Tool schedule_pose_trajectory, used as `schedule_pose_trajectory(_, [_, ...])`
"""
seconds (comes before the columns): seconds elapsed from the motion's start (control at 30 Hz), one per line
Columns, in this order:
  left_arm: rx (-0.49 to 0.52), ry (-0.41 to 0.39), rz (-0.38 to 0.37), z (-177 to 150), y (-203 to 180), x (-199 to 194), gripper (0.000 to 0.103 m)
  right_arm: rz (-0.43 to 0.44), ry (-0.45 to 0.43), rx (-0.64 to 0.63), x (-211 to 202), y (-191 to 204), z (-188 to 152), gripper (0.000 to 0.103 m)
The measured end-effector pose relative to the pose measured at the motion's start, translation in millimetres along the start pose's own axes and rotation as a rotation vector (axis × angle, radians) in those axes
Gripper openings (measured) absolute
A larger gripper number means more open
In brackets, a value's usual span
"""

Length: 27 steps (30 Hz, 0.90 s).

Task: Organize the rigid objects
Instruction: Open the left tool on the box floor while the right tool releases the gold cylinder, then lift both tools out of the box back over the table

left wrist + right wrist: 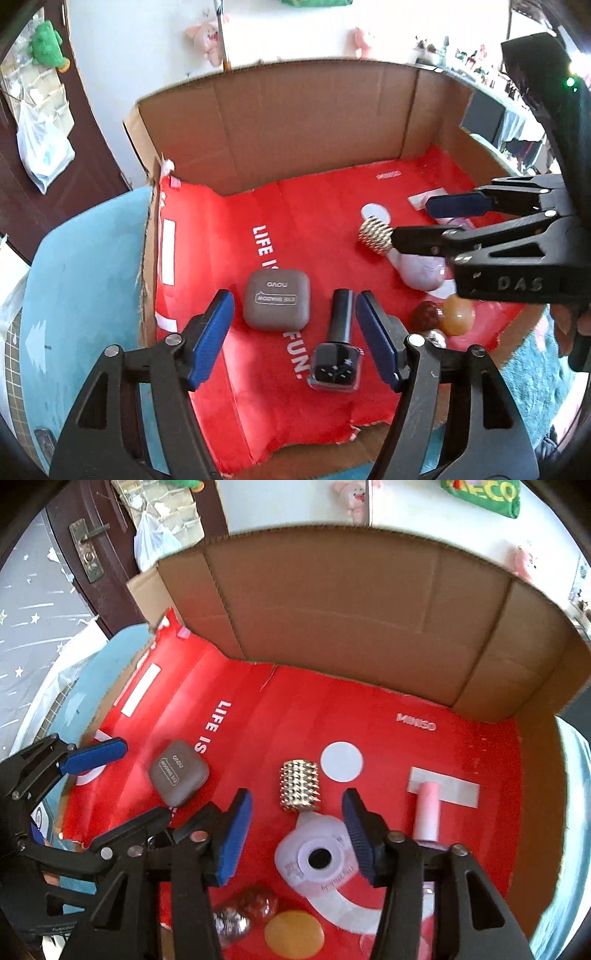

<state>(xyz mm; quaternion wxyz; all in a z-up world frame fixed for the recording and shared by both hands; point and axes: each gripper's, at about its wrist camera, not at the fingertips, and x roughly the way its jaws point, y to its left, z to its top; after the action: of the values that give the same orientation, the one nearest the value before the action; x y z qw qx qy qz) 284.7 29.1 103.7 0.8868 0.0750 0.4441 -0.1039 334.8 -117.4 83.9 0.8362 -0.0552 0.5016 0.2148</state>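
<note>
Red-lined cardboard box (295, 122), perhaps trinkets

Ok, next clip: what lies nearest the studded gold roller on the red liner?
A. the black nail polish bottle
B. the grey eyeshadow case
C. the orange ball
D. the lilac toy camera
D: in the right wrist view the studded gold roller sits right at the top edge of the lilac toy camera, while the grey eyeshadow case and orange ball lie clearly farther off.
</note>
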Motion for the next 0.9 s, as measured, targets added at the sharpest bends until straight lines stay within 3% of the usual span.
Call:
schedule_pose_trajectory(0.1, [-0.009,-0.061,0.005,-6,-5,-19,0.075,-0.01,-0.05,-0.009,-25,-2,-8,0.057])
schedule_pose_trajectory(0.23, [-0.041,-0.13,0.0,-16,-10,-43,0.075,-0.028,-0.138,-0.026,-62,2,-21,0.074])
schedule_pose_trajectory(0.37, [-0.077,-0.205,0.005,-27,-13,-69,0.083,-0.036,-0.21,-0.026,-90,9,-35,0.078])
schedule_pose_trajectory(0.5, [-0.117,-0.29,0.004,-41,-17,-94,0.087,-0.041,-0.295,-0.027,-123,14,-58,0.094])
schedule_pose_trajectory(0.7, [-0.147,-0.393,0.037,-63,-27,-128,0.095,-0.057,-0.401,-0.019,-163,20,-102,0.103])
schedule_pose_trajectory(0.9, [-0.12,-0.492,0.079,-94,-49,-155,0.097,-0.055,-0.494,0.016,-190,21,-146,0.103])
